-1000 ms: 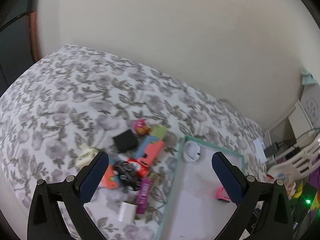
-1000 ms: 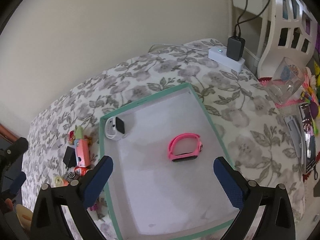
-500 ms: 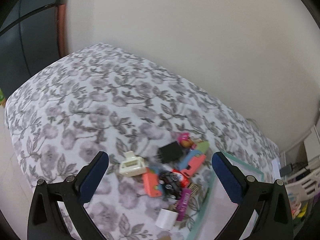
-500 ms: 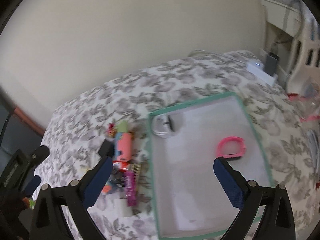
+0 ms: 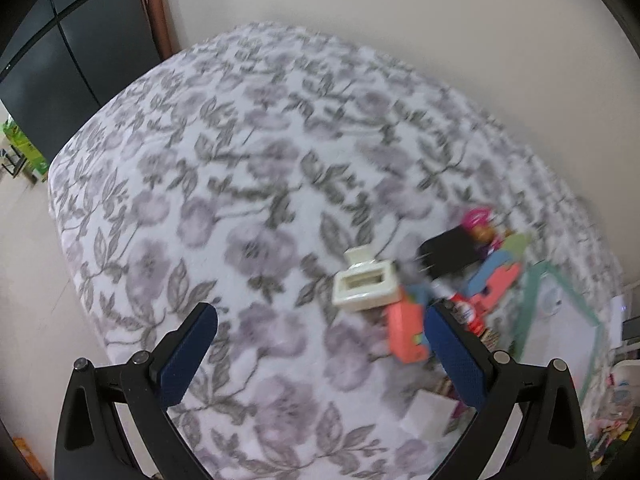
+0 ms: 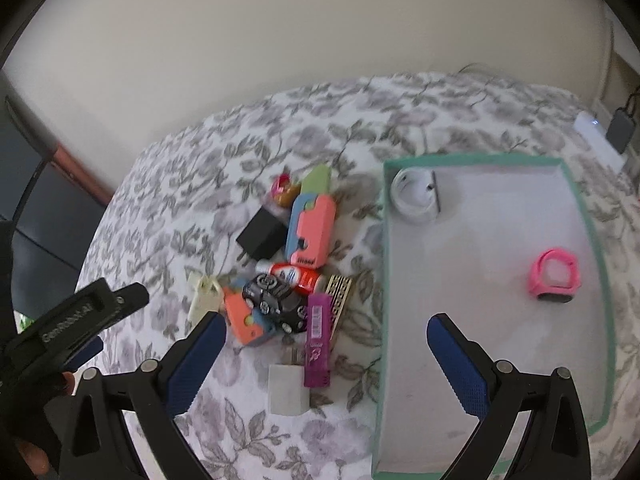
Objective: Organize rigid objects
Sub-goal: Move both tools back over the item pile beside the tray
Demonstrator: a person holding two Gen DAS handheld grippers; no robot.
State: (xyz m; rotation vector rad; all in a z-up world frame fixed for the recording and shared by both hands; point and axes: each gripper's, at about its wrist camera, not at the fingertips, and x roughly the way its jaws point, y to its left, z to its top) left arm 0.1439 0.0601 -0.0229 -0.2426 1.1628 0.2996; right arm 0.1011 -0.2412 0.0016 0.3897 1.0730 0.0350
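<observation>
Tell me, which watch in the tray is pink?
The pink watch is the one lying alone by the right side of the tray. The other, the white watch, sits in the tray's far left corner.

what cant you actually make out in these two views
- Left wrist view: motion blur smears the toy pile; the small black toy car sits behind the left gripper finger.
- Right wrist view: print on the purple rectangular pack is too small to read.
- Right wrist view: the near corner of the green-rimmed white tray is hidden behind the right gripper.
</observation>
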